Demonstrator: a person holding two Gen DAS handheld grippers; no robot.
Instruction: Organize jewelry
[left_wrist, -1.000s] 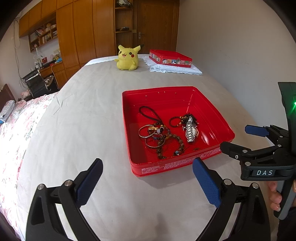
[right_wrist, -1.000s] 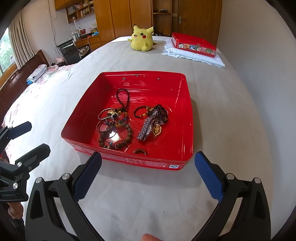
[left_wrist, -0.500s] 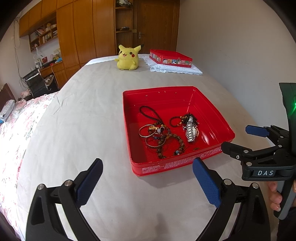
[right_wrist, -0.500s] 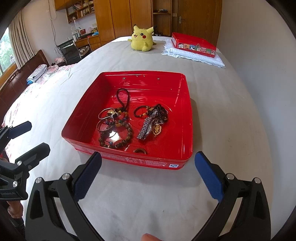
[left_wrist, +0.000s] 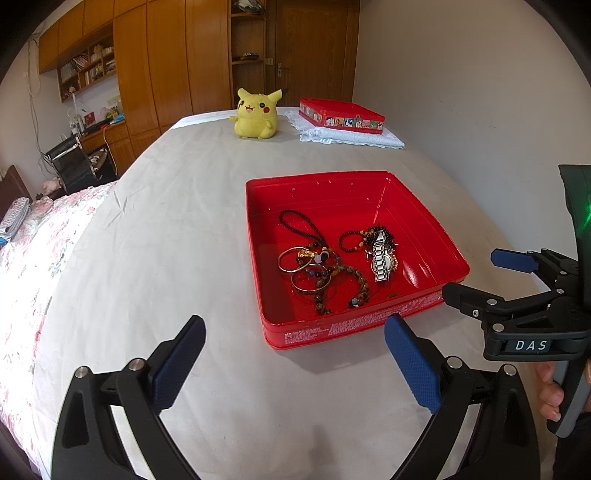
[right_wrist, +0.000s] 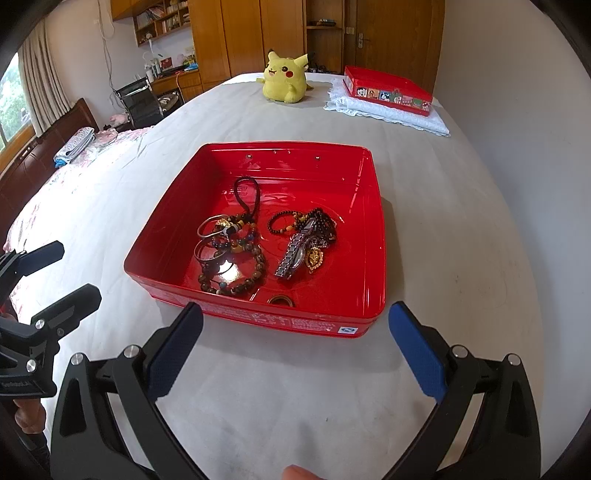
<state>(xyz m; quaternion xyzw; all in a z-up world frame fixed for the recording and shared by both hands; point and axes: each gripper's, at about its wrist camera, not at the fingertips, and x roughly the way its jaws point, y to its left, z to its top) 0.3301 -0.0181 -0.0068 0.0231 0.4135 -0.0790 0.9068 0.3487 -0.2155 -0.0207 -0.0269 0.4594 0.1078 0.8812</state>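
Observation:
An open red tin tray (left_wrist: 255, 258) (right_wrist: 380, 240) lies on the bed sheet. Inside it are a silver watch (left_wrist: 382, 258) (right_wrist: 293, 254), brown bead bracelets (left_wrist: 354, 284) (right_wrist: 236, 273), metal bangles (left_wrist: 291, 258) (right_wrist: 208, 225), a black cord loop (left_wrist: 295, 221) (right_wrist: 247, 192), a gold pendant (right_wrist: 314, 256) and a ring (right_wrist: 280, 300). My left gripper (left_wrist: 295, 354) (right_wrist: 70, 273) is open and empty, just short of the tray's front left corner. My right gripper (right_wrist: 295, 343) (left_wrist: 476, 275) is open too, in front of the tray's near wall.
A yellow plush toy (left_wrist: 256, 112) (right_wrist: 286, 79) sits at the far end of the bed. Beside it, a second red tin (left_wrist: 341, 114) (right_wrist: 388, 90) rests on a white lace cloth. A wall runs along the right, and a floral quilt (left_wrist: 22, 258) covers the left side.

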